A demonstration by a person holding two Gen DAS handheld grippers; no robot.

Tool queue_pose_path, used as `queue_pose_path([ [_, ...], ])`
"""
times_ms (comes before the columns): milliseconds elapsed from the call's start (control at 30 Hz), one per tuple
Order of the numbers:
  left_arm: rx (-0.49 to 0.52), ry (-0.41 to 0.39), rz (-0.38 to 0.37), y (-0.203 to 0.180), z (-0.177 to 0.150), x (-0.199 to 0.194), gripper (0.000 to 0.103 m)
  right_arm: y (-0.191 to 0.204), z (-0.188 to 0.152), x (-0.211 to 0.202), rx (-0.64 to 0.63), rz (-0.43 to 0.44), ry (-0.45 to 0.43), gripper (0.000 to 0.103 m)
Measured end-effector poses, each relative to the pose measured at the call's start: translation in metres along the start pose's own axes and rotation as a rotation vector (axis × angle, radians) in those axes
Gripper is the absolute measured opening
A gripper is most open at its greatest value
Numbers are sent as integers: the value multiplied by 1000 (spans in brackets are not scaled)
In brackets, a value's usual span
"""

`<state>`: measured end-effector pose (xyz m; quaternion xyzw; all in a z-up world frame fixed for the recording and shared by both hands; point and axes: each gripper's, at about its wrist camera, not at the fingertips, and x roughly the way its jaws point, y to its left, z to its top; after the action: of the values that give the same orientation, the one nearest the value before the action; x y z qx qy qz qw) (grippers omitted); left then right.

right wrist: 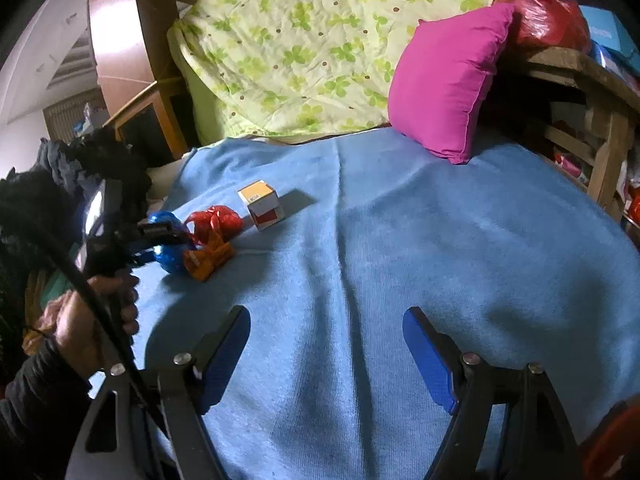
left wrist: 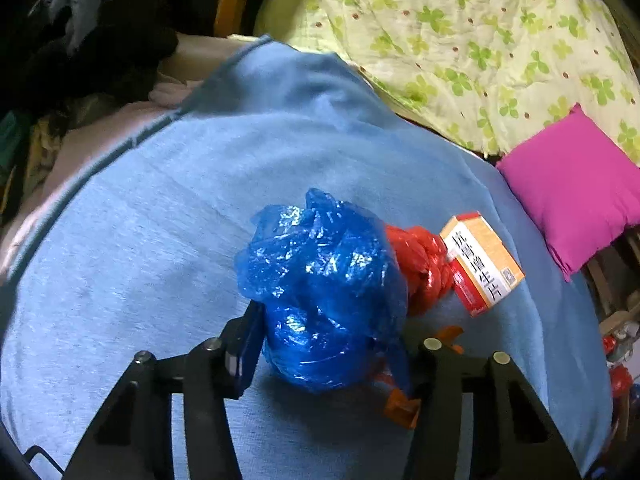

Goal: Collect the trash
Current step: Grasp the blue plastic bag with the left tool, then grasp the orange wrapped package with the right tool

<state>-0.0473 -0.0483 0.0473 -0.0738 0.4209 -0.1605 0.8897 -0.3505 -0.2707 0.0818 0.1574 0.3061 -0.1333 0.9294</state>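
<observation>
On blue blanket (right wrist: 360,240) | left gripper (left wrist: 332,344) jaws clamped on blue bag (left wrist: 320,280) | right gripper (right wrist: 326,344) jaws apart, empty

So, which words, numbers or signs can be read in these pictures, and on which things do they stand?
"抗骨增生片", as far as it can be read: large black characters on the white face of the small box.
Square code on the same box: too small to read.
White print on the blue box, far right: blurred.
Blue bag: no print.
</observation>
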Motion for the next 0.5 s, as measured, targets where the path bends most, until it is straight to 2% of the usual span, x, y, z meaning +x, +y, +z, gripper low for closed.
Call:
queue_pose_path([
  [200, -61, -74, 42, 21, 8, -20, 53, 6, 3, 9, -17, -30, 46, 81],
  [367, -139, -99, 65, 40, 13, -26, 53, 32, 10, 36, -41, 37, 114, 81],
  [500, -172, -104, 51, 49, 17, -28, 53, 72, 21, 66, -148, 101, 147, 81],
])
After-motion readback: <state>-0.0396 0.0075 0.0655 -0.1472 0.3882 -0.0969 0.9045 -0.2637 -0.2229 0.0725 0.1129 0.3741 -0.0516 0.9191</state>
